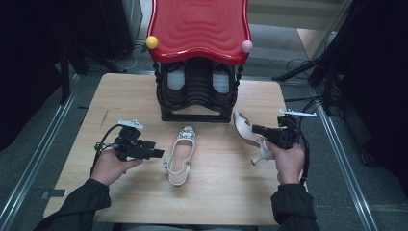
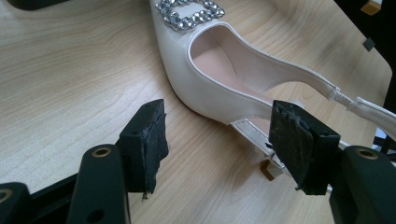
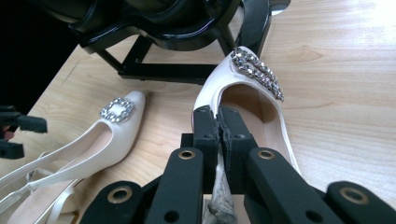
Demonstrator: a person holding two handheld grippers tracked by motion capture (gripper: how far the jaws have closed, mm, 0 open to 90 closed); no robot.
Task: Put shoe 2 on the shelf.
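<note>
On the wooden worktop (image 1: 216,192), near its centre, one white slingback shoe (image 1: 180,155) lies flat, toe toward 12 o'clock, just short of the black rack (image 1: 196,91) with the red wavy top (image 1: 199,26). The left claw (image 1: 158,154), held in the left hand (image 1: 113,166) at about 9 o'clock of that shoe, points at its side with jaws spread wide and nothing between them. The left gripper view adds detail: the two worn black pads (image 2: 292,140) straddle bare wood beside the shoe's flank, and the rhinestone buckle (image 2: 189,13) and heel strap (image 2: 355,102) read clearly. At 3 o'clock of the centre, the right hand (image 1: 287,163) holds the right claw (image 1: 255,129) against the second shoe (image 1: 245,129), which is tipped on its side with the heel (image 1: 262,155) toward the person. The right gripper view shows what the high view cannot: the jaws are pinched narrow on the rim of this shoe (image 3: 243,98), its jewelled trim (image 3: 259,72) beyond the tips, the first shoe (image 3: 100,140) at 9 o'clock. Two more shoes sit inside the rack in the high view.
</note>
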